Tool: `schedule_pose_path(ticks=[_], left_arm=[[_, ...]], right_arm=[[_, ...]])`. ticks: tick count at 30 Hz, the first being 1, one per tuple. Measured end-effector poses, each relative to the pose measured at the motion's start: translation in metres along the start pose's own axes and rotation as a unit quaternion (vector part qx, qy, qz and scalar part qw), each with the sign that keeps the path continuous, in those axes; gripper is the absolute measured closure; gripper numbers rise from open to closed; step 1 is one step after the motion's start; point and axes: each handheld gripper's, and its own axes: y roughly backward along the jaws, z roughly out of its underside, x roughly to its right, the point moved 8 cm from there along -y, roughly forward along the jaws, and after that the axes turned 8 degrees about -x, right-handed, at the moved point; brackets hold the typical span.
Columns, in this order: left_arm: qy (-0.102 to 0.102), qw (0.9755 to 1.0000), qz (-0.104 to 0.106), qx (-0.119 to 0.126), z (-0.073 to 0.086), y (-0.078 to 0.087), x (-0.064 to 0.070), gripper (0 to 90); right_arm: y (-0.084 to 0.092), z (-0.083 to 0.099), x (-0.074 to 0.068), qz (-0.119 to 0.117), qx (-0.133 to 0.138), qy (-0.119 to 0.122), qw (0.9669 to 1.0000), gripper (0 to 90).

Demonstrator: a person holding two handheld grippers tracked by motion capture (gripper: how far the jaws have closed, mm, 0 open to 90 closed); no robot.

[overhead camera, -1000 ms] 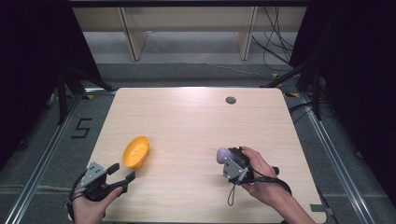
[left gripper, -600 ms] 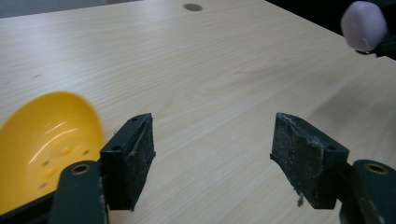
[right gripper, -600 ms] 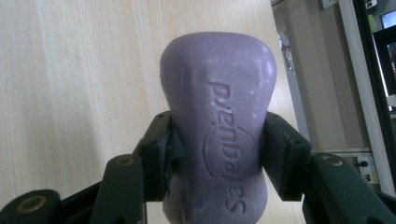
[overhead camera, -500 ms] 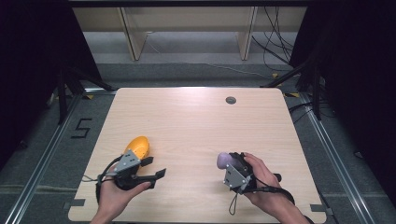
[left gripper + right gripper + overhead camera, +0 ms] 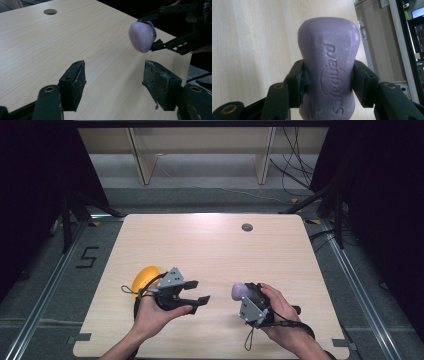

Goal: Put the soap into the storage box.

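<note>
My right gripper is shut on a purple soap bar and holds it just above the wooden table at the front right. The bar carries raised lettering and is pinched between both jaws. The left gripper is open, nothing between its fingers, and points right toward the soap. In the left gripper view the soap hangs ahead and to the right of my gripper. An orange rounded object lies on the table behind the left hand.
A small round cable hole sits near the table's far edge. Wooden furniture legs and loose cables stand on the floor beyond. Metal floor rails run along both sides of the table.
The left gripper has travelled from the table's front left corner rightward past the orange object, toward the soap. The right gripper with the soap has shifted slightly nearer the front edge.
</note>
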Motion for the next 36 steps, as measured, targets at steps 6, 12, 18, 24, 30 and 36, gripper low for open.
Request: schedule_pose_path(ticks=[6, 12, 18, 24, 30, 36], left_arm=[[-0.004, 0.9994, 0.034, 0.0, -0.013, -0.016, 0.014, 36.3], [0.019, 0.9983, 0.055, 0.004, -0.02, -0.033, 0.02, 37.3], [0.033, 0.9964, 0.078, -0.001, -0.026, -0.045, 0.026, 37.5], [0.036, 0.9962, 0.078, -0.009, -0.03, -0.056, 0.028, 38.0], [0.049, 0.9951, 0.086, -0.008, -0.031, -0.063, 0.029, 41.9], [0.056, 0.9947, 0.085, -0.018, -0.029, -0.068, 0.028, 43.0]], right_arm=[[0.0, -0.003, 0.0, 0.003, 0.003, 0.005, 1.0, 50.2], [0.0, -0.005, 0.002, 0.005, 0.011, 0.027, 0.9995, 50.2], [0.0, -0.006, 0.002, 0.006, 0.015, 0.026, 0.9995, 50.2], [0.001, -0.007, 0.001, 0.005, 0.016, 0.024, 0.9996, 50.2], [0.001, -0.009, 0.002, 0.005, 0.02, 0.037, 0.9991, 50.2], [0.001, -0.01, -0.003, -0.006, 0.02, 0.02, 0.9996, 50.2]])
